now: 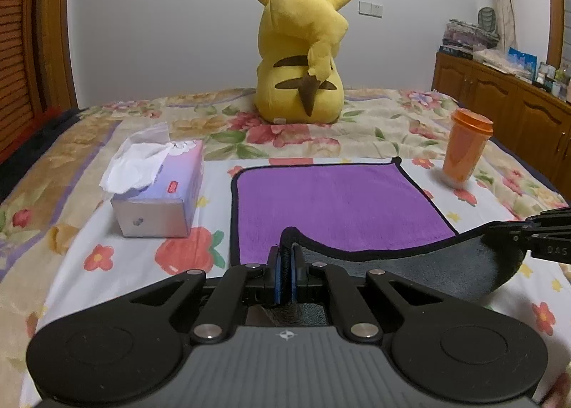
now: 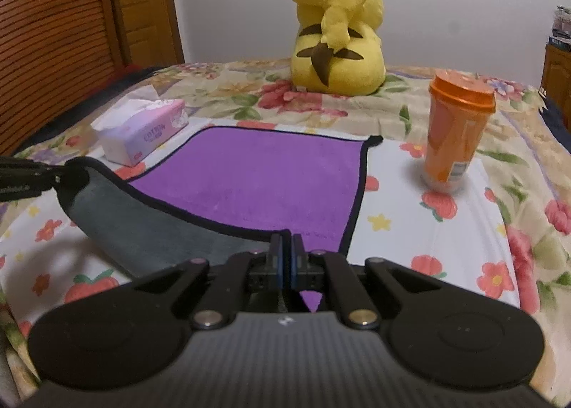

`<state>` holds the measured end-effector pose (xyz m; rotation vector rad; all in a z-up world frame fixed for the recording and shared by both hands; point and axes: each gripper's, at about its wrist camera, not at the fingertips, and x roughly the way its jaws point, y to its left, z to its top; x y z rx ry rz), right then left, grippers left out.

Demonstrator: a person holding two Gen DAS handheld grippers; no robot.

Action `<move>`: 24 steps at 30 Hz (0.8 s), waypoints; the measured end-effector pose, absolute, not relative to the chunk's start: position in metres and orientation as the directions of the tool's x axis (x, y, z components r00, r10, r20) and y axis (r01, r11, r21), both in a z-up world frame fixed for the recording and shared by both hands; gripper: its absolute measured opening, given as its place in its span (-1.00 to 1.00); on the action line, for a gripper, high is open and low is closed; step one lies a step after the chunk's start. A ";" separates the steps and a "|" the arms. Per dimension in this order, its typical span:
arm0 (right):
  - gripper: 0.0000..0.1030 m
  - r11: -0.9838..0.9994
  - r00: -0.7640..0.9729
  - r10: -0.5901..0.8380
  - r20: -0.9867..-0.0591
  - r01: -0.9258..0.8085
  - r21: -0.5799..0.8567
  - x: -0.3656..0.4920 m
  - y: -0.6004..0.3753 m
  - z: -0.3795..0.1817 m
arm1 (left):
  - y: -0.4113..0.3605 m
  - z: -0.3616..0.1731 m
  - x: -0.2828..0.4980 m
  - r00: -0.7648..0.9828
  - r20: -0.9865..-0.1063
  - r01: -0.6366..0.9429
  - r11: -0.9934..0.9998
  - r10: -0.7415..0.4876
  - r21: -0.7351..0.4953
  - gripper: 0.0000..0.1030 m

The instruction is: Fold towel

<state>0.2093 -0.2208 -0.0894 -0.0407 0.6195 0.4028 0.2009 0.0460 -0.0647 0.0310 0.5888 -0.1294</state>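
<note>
A purple towel point(image 1: 332, 204) point(image 2: 264, 179) with black trim and a grey underside lies on the flowered bed. My left gripper point(image 1: 285, 258) is shut on the towel's near left corner, which is lifted off the bed. My right gripper point(image 2: 285, 251) is shut on the near right corner. The near edge hangs between the two grippers and shows its grey underside point(image 1: 446, 268) point(image 2: 142, 226). The right gripper point(image 1: 542, 236) shows at the right edge of the left wrist view. The left gripper point(image 2: 32, 176) shows at the left edge of the right wrist view.
A tissue box point(image 1: 157, 190) point(image 2: 139, 133) sits left of the towel. An orange lidded cup point(image 1: 464, 147) point(image 2: 453, 133) stands to its right. A yellow plush toy point(image 1: 303, 51) point(image 2: 339, 22) sits at the far side of the bed. A wooden cabinet point(image 1: 506, 111) lines the right wall.
</note>
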 end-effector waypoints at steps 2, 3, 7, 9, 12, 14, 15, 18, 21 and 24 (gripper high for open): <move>-0.91 0.920 0.744 0.358 -0.564 -0.384 0.076 0.209 -0.220 -0.088 | 0.045 -0.064 0.202 0.827 -0.551 0.132 0.991 -0.112 -0.004 -0.84; -0.91 0.919 0.746 0.360 -0.560 -0.387 0.074 0.210 -0.220 -0.087 | 0.044 -0.064 0.203 0.827 -0.551 0.135 0.991 -0.115 -0.004 -0.84; -0.91 0.914 0.756 0.362 -0.545 -0.404 0.047 0.209 -0.217 -0.084 | 0.045 -0.064 0.207 0.830 -0.546 0.138 0.990 -0.117 -0.004 -0.84; -0.91 0.913 0.758 0.361 -0.543 -0.406 0.040 0.211 -0.216 -0.084 | 0.045 -0.064 0.209 0.830 -0.544 0.138 0.990 -0.118 -0.004 -0.84; -0.91 0.913 0.761 0.357 -0.542 -0.408 0.028 0.214 -0.216 -0.086 | 0.045 -0.064 0.209 0.831 -0.544 0.136 0.991 -0.116 -0.004 -0.84; -0.91 0.913 0.760 0.356 -0.543 -0.408 0.027 0.217 -0.218 -0.087 | 0.044 -0.066 0.213 0.829 -0.548 0.133 0.991 -0.112 -0.001 -0.84; -0.91 0.913 0.760 0.355 -0.544 -0.407 0.028 0.218 -0.219 -0.088 | 0.043 -0.068 0.214 0.827 -0.551 0.136 0.991 -0.112 0.002 -0.84; -0.91 0.916 0.753 0.348 -0.558 -0.401 0.030 0.222 -0.220 -0.094 | 0.042 -0.071 0.218 0.823 -0.557 0.142 0.990 -0.110 0.014 -0.84; -0.91 0.915 0.745 0.350 -0.568 -0.402 0.035 0.226 -0.221 -0.098 | 0.044 -0.072 0.223 0.823 -0.557 0.143 0.990 -0.113 0.011 -0.85; -0.91 0.912 0.739 0.370 -0.563 -0.406 0.066 0.230 -0.224 -0.097 | 0.046 -0.072 0.227 0.822 -0.557 0.140 0.990 -0.121 -0.008 -0.85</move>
